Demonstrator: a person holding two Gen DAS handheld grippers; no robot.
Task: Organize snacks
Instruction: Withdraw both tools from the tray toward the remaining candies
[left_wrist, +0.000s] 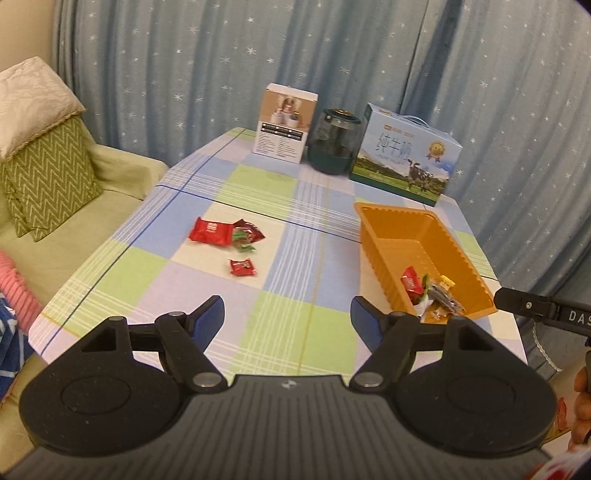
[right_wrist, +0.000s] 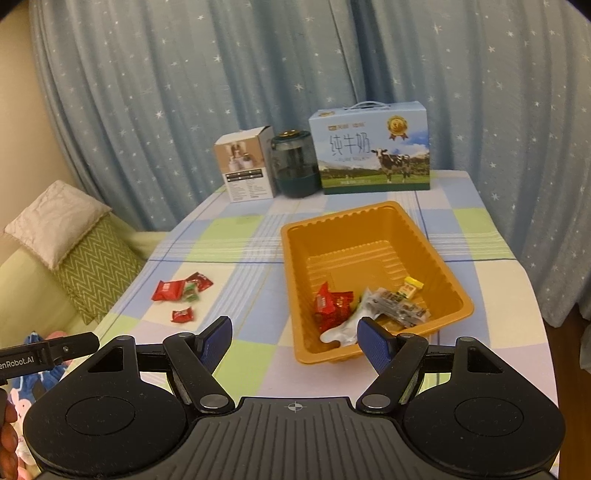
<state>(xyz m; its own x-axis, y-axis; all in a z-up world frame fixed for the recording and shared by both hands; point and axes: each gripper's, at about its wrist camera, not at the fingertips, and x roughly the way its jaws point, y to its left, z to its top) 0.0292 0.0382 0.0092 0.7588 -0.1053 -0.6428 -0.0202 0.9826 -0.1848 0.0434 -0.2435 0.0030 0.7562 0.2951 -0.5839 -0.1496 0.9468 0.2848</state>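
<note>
Ahead of my left gripper, at eleven o'clock, loose red snack packets lie on the checked tablecloth, well apart from its released, empty fingers. At one o'clock of my right gripper, also spread and empty, the orange tray holds several wrapped snacks.

— What escapes my left camera?

— The right gripper is cut off at the frame's right edge, so only one black tip shows. My own finger hides the orange tray at its near corner.

— And the right camera?

— The snack wrappers heaped in the tray overlap; their print is too small to read. The table loses its near edge behind my body.
</note>
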